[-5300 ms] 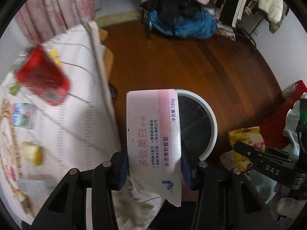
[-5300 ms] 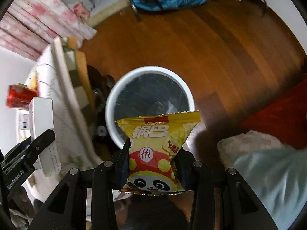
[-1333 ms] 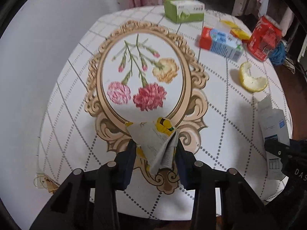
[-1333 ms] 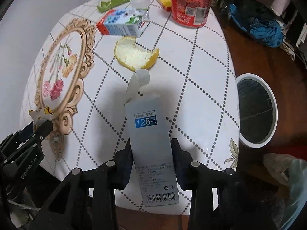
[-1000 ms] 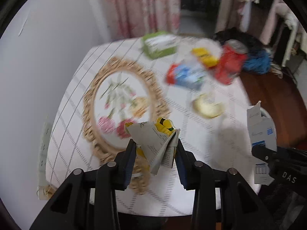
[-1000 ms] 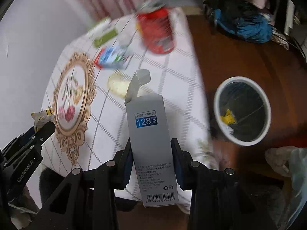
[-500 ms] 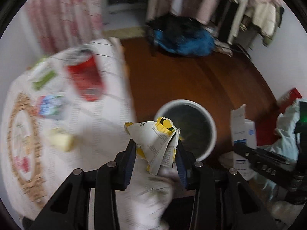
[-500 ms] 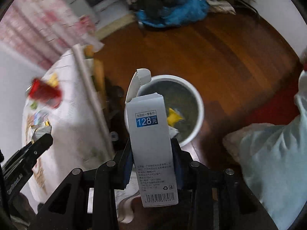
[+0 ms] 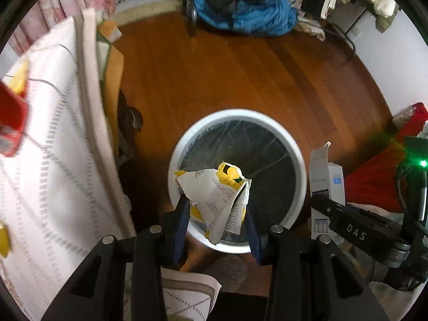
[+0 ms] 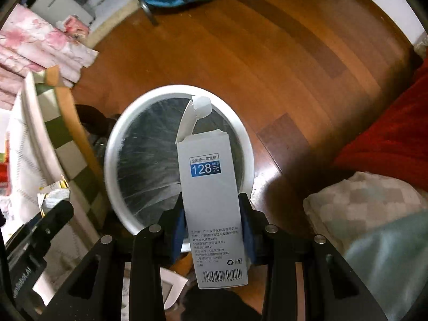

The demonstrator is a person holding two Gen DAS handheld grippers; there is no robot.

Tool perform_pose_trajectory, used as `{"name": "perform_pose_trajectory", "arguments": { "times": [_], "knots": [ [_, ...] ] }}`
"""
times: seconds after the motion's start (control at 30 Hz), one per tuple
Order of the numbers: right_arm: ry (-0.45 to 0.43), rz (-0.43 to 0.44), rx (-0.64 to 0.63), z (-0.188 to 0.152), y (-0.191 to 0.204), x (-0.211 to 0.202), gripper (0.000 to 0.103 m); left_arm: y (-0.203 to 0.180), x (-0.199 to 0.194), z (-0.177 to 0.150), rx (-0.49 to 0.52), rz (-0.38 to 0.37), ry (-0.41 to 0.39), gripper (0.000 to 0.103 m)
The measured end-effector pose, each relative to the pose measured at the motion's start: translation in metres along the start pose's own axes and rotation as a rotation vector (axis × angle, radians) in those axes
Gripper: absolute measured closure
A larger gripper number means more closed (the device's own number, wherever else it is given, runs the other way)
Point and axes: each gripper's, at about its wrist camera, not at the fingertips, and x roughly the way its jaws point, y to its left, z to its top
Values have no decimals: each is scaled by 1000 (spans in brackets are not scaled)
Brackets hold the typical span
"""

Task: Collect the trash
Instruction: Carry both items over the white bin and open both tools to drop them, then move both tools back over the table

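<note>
A white round bin (image 9: 291, 144) with a black liner stands on the wooden floor beside the table. My left gripper (image 9: 216, 208) is shut on a crumpled white-and-yellow paper wrapper (image 9: 214, 190), held over the bin's near rim. My right gripper (image 10: 212, 214) is shut on a tall grey carton (image 10: 211, 198) with a blue "128" price label and an open top flap, held above the bin (image 10: 112, 144). The same carton (image 9: 325, 179) shows at the right of the left wrist view. The wrapper (image 10: 53, 194) appears at the left of the right wrist view.
The table with a white patterned cloth (image 9: 53, 144) fills the left, with a red can (image 9: 10, 123) on it. A blue bag (image 9: 248, 13) lies on the floor at the back. Red fabric (image 10: 388, 133) and a pale cushion (image 10: 361, 206) sit to the right.
Both grippers have swung from the table top to above the bin, still holding the wrapper and the carton. The bin now sits closer and more central in both views.
</note>
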Motion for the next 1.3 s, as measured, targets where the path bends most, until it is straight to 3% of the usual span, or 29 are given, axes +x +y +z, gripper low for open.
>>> {"name": "perform_pose_trajectory", "arguments": {
  "times": [0.2,0.5,0.53,0.57,0.6,0.67,0.7,0.8,0.83,0.87,0.93,1.3],
  "knots": [
    [22,-35,-5,13,-6,28,65,-10,29,6,18,4,52,67],
    [28,-21,-19,24,-2,31,64,-9,38,10,7,-8,82,62],
    [31,-19,-22,25,-2,30,64,-9,38,11,9,0,82,58],
    [32,-17,-24,25,-1,29,64,-9,38,11,9,5,79,47],
    [30,-16,-25,25,-1,27,62,-8,39,12,10,9,75,40],
    [21,-21,-24,24,-1,23,42,-9,37,12,17,14,65,18],
    [14,-16,-21,23,-2,19,34,-8,37,11,20,16,63,18],
    [-3,-25,-22,22,-2,11,34,-8,33,10,29,40,62,13],
    [-7,-30,-22,21,-2,7,31,-8,31,9,31,49,59,6],
    [-12,-34,-23,20,-2,3,26,-8,29,9,31,54,56,5],
    [-23,-47,-26,17,0,-5,7,-7,23,7,32,67,49,5],
    [-73,-85,-63,-7,9,-51,3,-5,-13,-1,47,108,-15,5]
  ]
}}
